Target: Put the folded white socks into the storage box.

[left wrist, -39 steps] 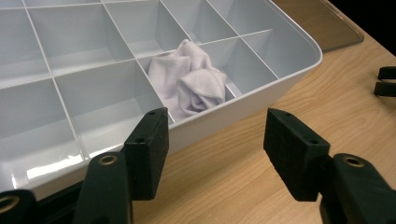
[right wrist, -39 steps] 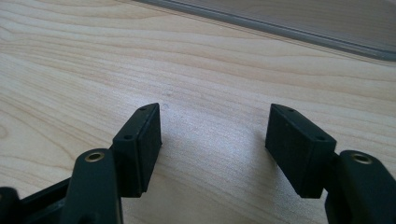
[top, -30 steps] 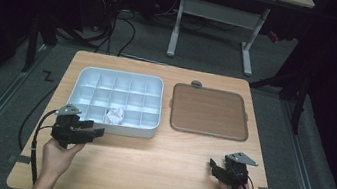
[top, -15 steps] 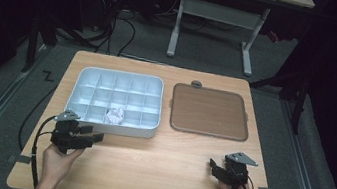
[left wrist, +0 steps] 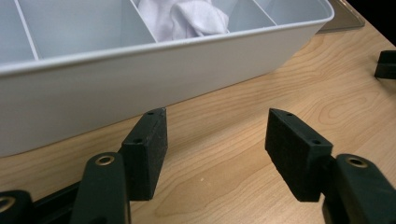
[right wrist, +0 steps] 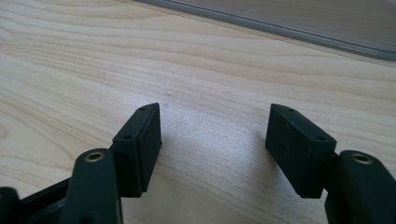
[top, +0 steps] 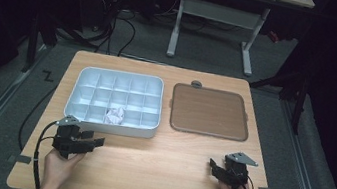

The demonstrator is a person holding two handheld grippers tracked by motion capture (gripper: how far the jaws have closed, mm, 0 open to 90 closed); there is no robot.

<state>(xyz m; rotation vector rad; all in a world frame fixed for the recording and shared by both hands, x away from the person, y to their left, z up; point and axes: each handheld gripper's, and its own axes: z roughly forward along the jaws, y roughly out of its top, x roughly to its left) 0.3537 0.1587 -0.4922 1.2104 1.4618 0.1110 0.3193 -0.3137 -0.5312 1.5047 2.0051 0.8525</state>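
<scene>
A white compartment tray [top: 89, 75] lies on the left half of the wooden table [top: 154, 173]. A crumpled white wad [top: 114, 115] sits in one front-row compartment, and it shows over the tray wall [left wrist: 140, 70] as the wad [left wrist: 187, 18] in the left gripper view. My left gripper [top: 98, 140] is held just in front of the tray's near left corner, pointing right. Its jaws stand open [left wrist: 217, 114] with bare wood between them. My right gripper [top: 212, 166] rests near the front right, pointing left, and is open [right wrist: 215, 112] over bare wood.
A flat brown tray [top: 209, 112] with a grey rim [right wrist: 280, 23] lies right of the white tray, with a small grey knob [top: 196, 84] behind it. The other gripper's jaw tip [left wrist: 385, 63] shows far off. Cables and a desk frame [top: 213, 15] are on the floor beyond.
My left gripper has drawn back a little from the tray toward the table's front edge. The right gripper has kept still.
</scene>
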